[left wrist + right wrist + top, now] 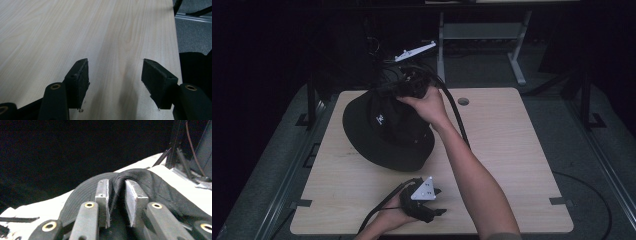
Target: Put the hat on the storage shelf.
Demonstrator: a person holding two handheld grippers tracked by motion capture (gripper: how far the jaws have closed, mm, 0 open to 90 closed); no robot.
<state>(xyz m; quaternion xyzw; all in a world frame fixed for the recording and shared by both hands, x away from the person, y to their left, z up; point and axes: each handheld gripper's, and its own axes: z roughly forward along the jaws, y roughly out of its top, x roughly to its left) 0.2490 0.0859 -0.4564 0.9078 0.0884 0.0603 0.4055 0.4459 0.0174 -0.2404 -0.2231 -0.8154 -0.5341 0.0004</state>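
A black bucket hat (387, 130) with a small white logo lies on the pale wooden table (512, 150), toward its far left. My right gripper (404, 90) is at the far top of the hat's crown. In the right gripper view, a raised fold of the hat (160, 187) stands between the pads of my right gripper (117, 187); the jaws are a little apart and do not clamp it. My left gripper (439, 210) rests near the table's front edge. In the left gripper view, my left gripper (115, 72) is open over the bare table (75, 30).
A round cable hole (463, 101) sits near the table's far edge. The right gripper's black cable (457, 117) runs along the forearm. A desk frame (482, 30) stands behind the table. Bare tabletop stretches to the right of the hat.
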